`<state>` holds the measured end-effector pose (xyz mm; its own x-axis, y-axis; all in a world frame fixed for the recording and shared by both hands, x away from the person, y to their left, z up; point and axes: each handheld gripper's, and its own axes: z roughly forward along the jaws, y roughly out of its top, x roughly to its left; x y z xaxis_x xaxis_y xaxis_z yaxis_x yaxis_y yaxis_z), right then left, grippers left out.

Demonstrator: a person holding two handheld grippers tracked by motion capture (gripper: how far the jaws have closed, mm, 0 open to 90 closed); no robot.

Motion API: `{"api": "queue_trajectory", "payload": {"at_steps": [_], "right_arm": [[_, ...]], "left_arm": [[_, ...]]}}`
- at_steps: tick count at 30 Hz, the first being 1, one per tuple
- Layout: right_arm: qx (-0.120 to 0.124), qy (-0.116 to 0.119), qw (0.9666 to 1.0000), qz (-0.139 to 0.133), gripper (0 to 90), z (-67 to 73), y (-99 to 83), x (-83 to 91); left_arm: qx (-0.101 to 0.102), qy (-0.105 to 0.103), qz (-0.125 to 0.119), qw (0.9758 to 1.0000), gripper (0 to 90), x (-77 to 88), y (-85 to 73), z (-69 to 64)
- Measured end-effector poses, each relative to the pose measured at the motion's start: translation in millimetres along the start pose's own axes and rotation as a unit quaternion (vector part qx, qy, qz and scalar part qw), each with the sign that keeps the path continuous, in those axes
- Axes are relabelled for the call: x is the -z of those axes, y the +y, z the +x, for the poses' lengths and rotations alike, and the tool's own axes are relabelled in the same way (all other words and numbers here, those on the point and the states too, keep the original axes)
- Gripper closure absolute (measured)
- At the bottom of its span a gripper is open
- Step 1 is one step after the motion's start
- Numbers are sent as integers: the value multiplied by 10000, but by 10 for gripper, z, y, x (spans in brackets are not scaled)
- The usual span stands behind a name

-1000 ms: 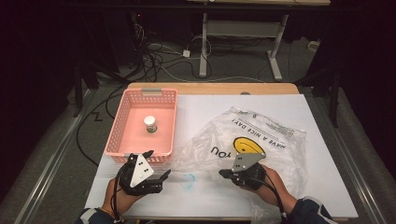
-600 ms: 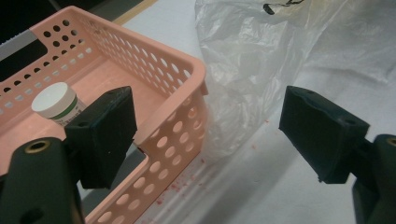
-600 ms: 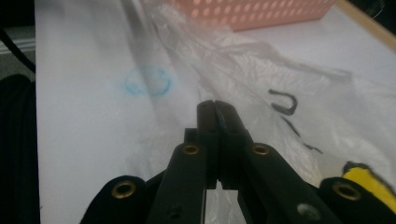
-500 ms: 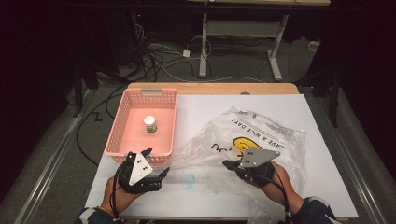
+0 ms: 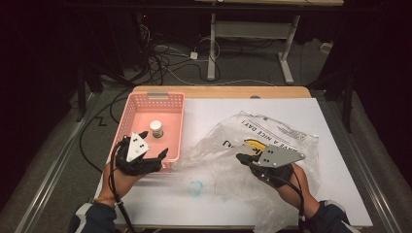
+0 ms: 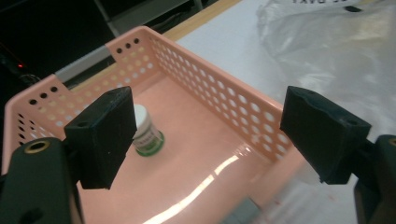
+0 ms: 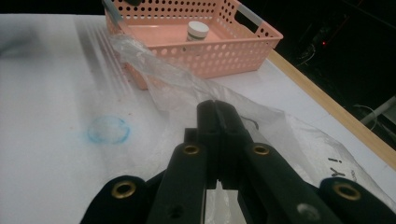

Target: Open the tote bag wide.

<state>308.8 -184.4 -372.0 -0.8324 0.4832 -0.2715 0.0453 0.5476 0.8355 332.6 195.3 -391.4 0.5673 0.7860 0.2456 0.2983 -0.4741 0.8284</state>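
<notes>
A pink perforated basket (image 5: 172, 104) (image 6: 219, 88) (image 7: 233, 51) stands at the left of the white table. In it stands a small white jar (image 5: 156, 128) (image 6: 147, 130) (image 7: 197, 31) with a green label. My left gripper (image 5: 154, 143) (image 6: 210, 135) hovers over the basket's near end, jaws wide open and empty, with the jar beside the left jaw. A clear plastic bag (image 5: 282, 138) (image 7: 177, 84) with a yellow smiley lies at the right. My right gripper (image 5: 241, 157) (image 7: 215, 112) is shut on the bag's left edge and holds the film raised off the table.
A blue ring mark (image 5: 196, 188) (image 7: 108, 129) sits on the white table cover between the two hands. The wooden table edge (image 5: 218, 91) runs along the far side. Cables and a desk frame lie on the dark floor beyond.
My left gripper has risen and moved forward over the basket's near end. My right gripper has lifted, pulling the bag's edge up with it.
</notes>
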Motion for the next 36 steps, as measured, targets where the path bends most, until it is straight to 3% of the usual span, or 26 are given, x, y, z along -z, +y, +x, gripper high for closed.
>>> {"api": "queue_trajectory", "payload": {"at_steps": [6,7,9,10,11,12,14,16,17,18,20,21,22,23,26,28,30,31,34,36], "right_arm": [[-24,-61,10000,9,900,-22,-27,3],[-25,-46,10000,2,900,-26,-31,2],[-22,-54,10000,14,900,-25,-37,-2],[-15,-29,10000,23,900,-23,-40,-7],[8,-20,10000,31,900,-19,-42,-12],[23,-28,10000,35,900,-15,-45,-15],[44,3,10000,44,900,-8,-47,-18],[66,23,10000,51,900,-2,-50,-18],[81,30,10000,50,900,0,-50,-19],[88,49,9999,49,900,2,-51,-22],[115,77,9999,68,900,13,-54,-32],[121,94,9998,85,900,21,-55,-37],[148,96,9998,101,900,26,-58,-42],[168,99,9997,121,900,32,-61,-48],[193,134,9996,149,900,48,-68,-58],[207,136,9996,157,900,53,-69,-58],[212,116,9996,156,900,52,-69,-53],[216,110,9996,154,900,49,-69,-52],[182,84,9997,165,900,41,-72,-51],[160,55,9997,152,900,37,-70,-44]], "left_arm": [[73,54,321,9994,175,-293,142,227],[164,91,521,9985,175,-428,166,334],[395,15,701,9968,175,-569,171,457],[395,15,701,9968,175,-569,171,457],[496,21,916,9946,175,-705,168,548],[496,21,916,9946,176,-705,168,548],[618,71,1267,9900,177,-886,161,655],[727,5,1424,9871,180,-979,152,720],[727,5,1424,9871,180,-979,152,720],[852,28,1625,9830,180,-1077,127,764],[867,-19,1858,9788,180,-1177,87,777],[867,-19,1858,9788,180,-1177,87,777],[793,29,2112,9742,181,-1271,53,773],[785,22,2197,9724,195,-1311,40,773],[782,-33,2419,9671,252,-1403,19,766],[817,-124,2480,9652,312,-1430,10,773],[713,-180,2523,9649,419,-1430,10,773],[693,-239,2475,9661,454,-1418,13,775],[629,-281,2467,9666,473,-1402,18,778],[467,-275,2463,9677,475,-1385,38,765]]}}
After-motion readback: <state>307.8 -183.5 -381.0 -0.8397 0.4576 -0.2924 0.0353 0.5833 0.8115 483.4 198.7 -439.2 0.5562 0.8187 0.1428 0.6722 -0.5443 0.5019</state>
